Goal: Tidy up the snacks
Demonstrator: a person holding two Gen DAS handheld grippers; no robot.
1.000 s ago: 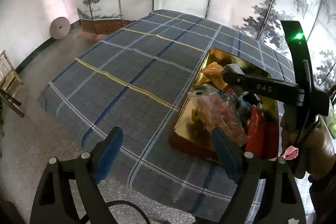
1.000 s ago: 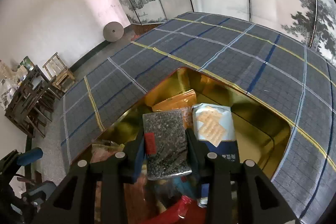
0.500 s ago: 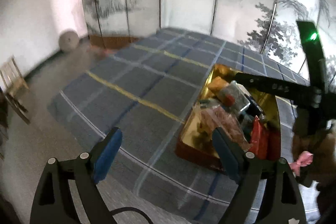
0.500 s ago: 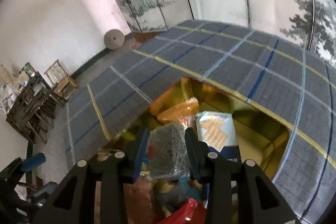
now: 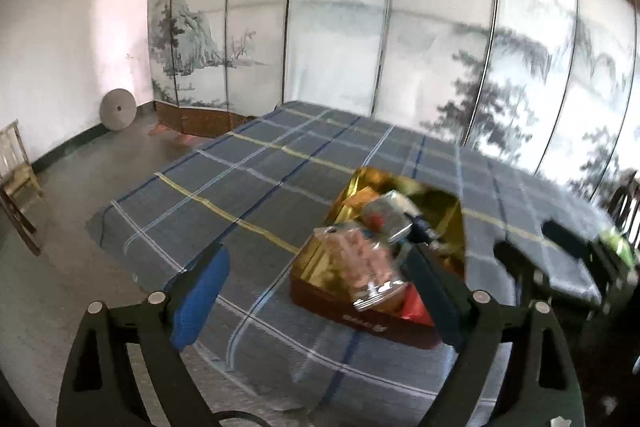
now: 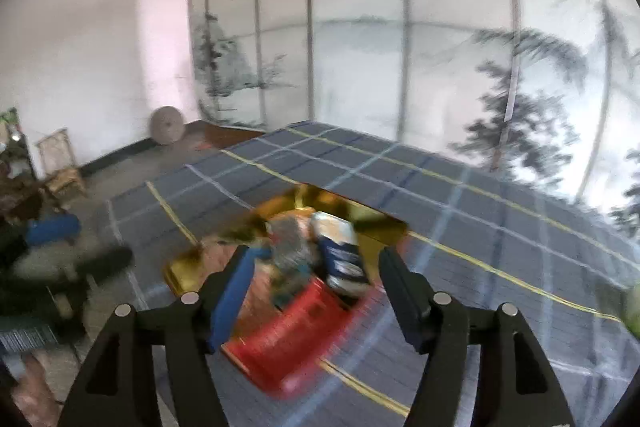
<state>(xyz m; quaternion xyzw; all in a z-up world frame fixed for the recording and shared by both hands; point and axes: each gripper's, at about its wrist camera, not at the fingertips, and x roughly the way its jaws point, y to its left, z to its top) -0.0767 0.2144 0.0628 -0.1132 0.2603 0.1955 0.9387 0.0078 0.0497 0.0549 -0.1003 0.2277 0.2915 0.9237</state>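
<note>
A gold-lined red box (image 5: 440, 203) full of snack packets stands on the blue plaid tablecloth (image 5: 248, 187). A clear bag of pinkish snacks (image 5: 360, 259) lies at its near end. The grey speckled packet (image 6: 290, 243) lies in the box (image 6: 384, 227) beside a white and blue cracker pack (image 6: 340, 247). My left gripper (image 5: 320, 291) is open and empty, held back from the box. My right gripper (image 6: 316, 287) is open and empty, raised above and behind the box. The view is blurred by motion.
A painted folding screen (image 5: 360, 27) stands behind the table. A round stone disc (image 5: 118, 109) leans on the wall at left. Wooden chairs (image 5: 16, 179) stand at far left on the grey floor. The other gripper shows dark at the right edge (image 5: 560, 251).
My right gripper has let go of the grey speckled packet, opened wide and pulled back and up from the box. My left gripper has also drawn back and tilted up.
</note>
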